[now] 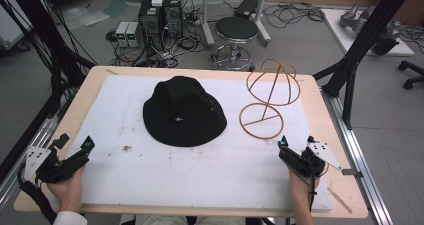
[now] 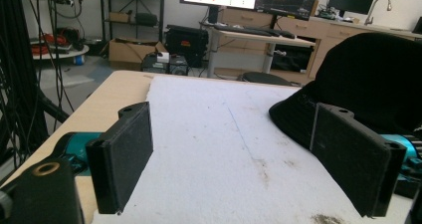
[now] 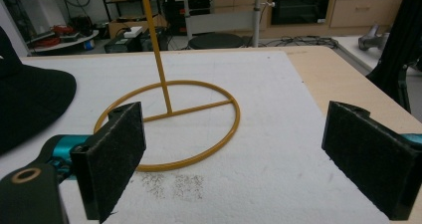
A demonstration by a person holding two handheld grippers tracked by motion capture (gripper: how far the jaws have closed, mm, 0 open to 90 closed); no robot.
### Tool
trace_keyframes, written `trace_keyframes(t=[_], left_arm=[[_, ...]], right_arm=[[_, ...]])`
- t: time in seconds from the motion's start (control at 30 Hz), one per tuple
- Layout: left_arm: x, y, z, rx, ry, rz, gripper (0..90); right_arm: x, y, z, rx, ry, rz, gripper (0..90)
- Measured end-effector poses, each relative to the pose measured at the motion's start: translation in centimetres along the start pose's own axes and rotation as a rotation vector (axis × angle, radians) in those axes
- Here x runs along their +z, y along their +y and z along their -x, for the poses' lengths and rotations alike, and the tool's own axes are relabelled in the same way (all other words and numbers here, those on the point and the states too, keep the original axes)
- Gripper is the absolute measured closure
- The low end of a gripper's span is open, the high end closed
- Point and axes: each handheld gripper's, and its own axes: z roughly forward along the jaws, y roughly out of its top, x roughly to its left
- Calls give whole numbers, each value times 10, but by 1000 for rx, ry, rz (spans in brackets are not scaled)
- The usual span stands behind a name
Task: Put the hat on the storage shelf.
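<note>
A black brimmed hat [image 1: 183, 112] lies crown up in the middle of the white mat [image 1: 210, 160]. To its right stands a yellow wire hat stand [image 1: 267, 97] with a round base ring and a globe-shaped top. My left gripper [image 1: 75, 143] rests at the mat's near left corner, open, nothing between its jaws; in the left gripper view the hat [image 2: 368, 79] lies ahead to the right. My right gripper [image 1: 296, 142] sits at the near right, open and empty, just short of the stand's base ring [image 3: 169, 127].
The mat covers a wooden table [image 1: 325, 110] with bare edges at left and right. Behind the table are a stool [image 1: 236, 31], computer boxes [image 1: 160, 15] and loose cables on the floor. A black frame post [image 1: 365, 35] rises at the right.
</note>
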Motion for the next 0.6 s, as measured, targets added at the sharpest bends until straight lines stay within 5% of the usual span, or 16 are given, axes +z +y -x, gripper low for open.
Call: trace_keyframes(t=[0.6], left_arm=[[-1, 0, -1, -15, 2, 4, 172]], right_arm=[[0, -1, 3, 29, 3, -12, 93]])
